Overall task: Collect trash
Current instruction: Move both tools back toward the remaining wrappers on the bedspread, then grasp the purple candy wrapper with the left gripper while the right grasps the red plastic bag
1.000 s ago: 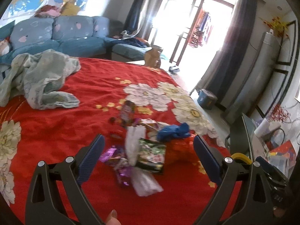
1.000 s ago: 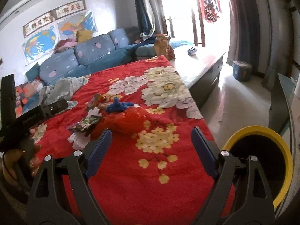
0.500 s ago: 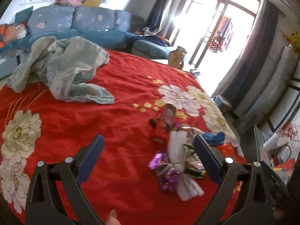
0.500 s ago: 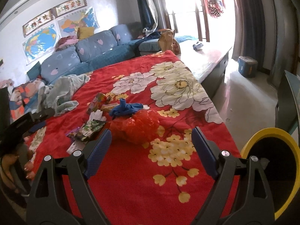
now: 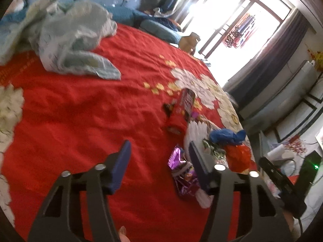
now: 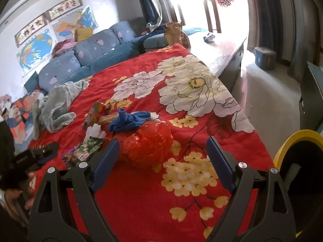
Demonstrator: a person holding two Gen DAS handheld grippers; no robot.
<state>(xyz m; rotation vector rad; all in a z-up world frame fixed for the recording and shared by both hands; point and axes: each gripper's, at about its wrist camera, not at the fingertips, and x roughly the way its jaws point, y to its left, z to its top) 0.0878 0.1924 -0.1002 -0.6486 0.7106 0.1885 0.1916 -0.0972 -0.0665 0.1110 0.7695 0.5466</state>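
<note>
A heap of trash lies on the red flowered bedspread (image 5: 80,121): a purple foil wrapper (image 5: 181,173), white tissue (image 5: 195,129), a green snack packet (image 6: 90,145), a blue glove (image 6: 129,119), a crumpled red plastic bag (image 6: 149,143) and a colourful packet (image 5: 186,100). My left gripper (image 5: 159,161) hovers low over the bed with its jaws closing. The purple wrapper lies between them beside the right finger (image 5: 198,167), and neither pad presses on it. My right gripper (image 6: 163,157) stands open, with the red bag just ahead near its left finger (image 6: 107,159).
A yellow-rimmed black bin (image 6: 290,143) stands off the bed's right edge. A grey-green cloth (image 5: 70,40) is bunched at the far left by the blue sofa (image 6: 90,48). A blue bucket (image 6: 264,57) sits on the floor. A hand holding my left gripper (image 6: 38,155) shows at the left.
My left gripper swung left and dropped lower, so the heap now sits at its right finger, and its jaws narrowed. My right gripper came closer to the red bag, still wide.
</note>
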